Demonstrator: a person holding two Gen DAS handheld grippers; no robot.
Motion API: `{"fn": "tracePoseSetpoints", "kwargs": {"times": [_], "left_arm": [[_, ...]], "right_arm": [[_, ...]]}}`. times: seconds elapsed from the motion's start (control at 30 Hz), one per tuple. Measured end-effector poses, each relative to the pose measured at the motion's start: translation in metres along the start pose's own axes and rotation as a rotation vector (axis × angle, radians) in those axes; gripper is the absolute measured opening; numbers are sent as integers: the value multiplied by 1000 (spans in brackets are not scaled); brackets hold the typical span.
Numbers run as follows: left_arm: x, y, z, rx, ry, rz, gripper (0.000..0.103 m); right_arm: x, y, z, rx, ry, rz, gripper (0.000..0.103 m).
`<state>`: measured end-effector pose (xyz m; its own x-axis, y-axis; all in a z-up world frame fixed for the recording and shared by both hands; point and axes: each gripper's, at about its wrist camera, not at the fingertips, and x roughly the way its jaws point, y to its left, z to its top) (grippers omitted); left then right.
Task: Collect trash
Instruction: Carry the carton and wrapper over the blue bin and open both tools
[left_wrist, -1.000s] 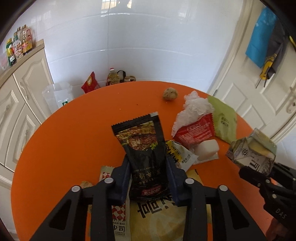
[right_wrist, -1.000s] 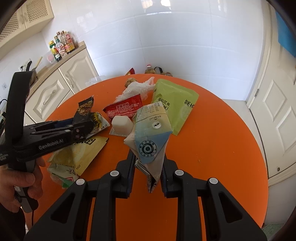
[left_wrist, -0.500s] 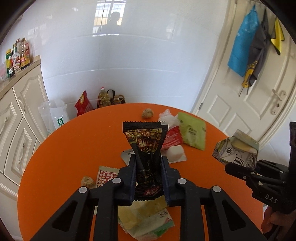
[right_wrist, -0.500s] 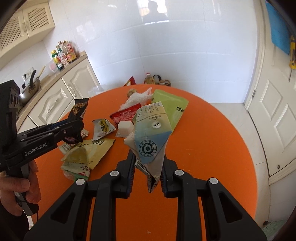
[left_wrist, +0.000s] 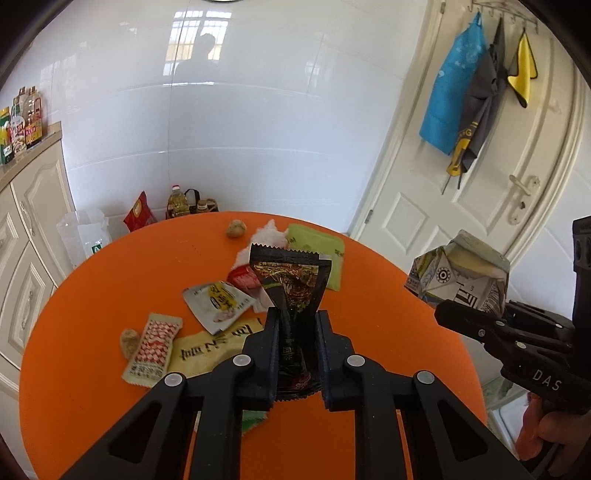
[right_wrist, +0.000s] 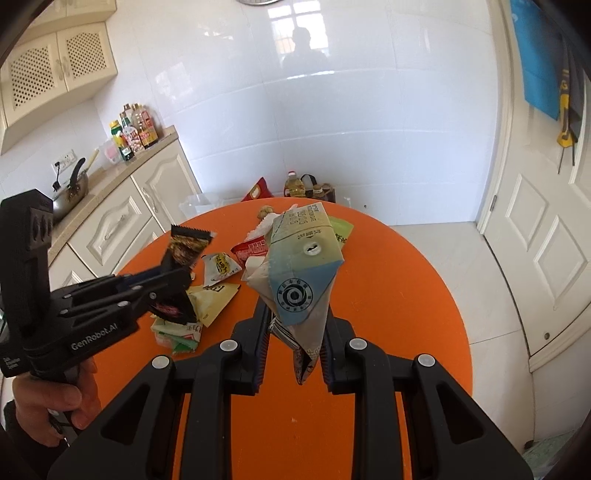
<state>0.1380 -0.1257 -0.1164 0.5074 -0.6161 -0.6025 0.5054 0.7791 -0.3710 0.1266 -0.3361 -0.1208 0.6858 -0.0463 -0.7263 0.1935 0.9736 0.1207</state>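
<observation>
The right gripper (left_wrist: 476, 317) has "DAS" printed in white on the side of its body, seen from the left wrist view. The left gripper (right_wrist: 173, 280) bears "GenRobot.AI" in white along its side, with smaller lines of print below it too small to read.

The folded drink carton (right_wrist: 301, 266) held over the bench shows Chinese print along its upper panel and a round stamp of ringed characters on its blue face; neither can be made out.

On the bench, near its left edge, the yellow packet (left_wrist: 210, 349) carries large dark Chinese characters, upside down from this side. The other wrappers' print is too blurred to read.
</observation>
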Motion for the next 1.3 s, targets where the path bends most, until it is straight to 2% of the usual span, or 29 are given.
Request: {"fn": "tracePoseSetpoints", "kwargs": {"times": [0.23, 0.37, 0.53, 0.8, 0.93, 1.07, 1.2, 1.3], "left_arm": [[-29, -32, -4, 49, -48, -48, 13], [-43, -61, 0, 94, -80, -108, 13], [-57, -102, 1, 160, -105, -210, 13], [-40, -183, -1, 291, -82, -357, 13], [-16, -223, -14, 351, -12, -425, 14], [17, -254, -36, 393, 95, -464, 14], [59, -273, -60, 423, 222, -466, 14], [94, -275, -74, 427, 315, -440, 14]], "right_arm": [[-34, -14, -7, 25, -44, -25, 23], [-64, -31, -11, 49, -87, -63, 23], [-117, -70, -18, 98, -153, -151, 23], [-195, -153, -59, 229, -205, -329, 23], [-211, -193, -90, 300, -176, -404, 23], [-200, -234, -131, 379, -100, -445, 23], [-172, -268, -169, 453, -11, -439, 23], [-148, -289, -190, 501, 44, -419, 23]]}}
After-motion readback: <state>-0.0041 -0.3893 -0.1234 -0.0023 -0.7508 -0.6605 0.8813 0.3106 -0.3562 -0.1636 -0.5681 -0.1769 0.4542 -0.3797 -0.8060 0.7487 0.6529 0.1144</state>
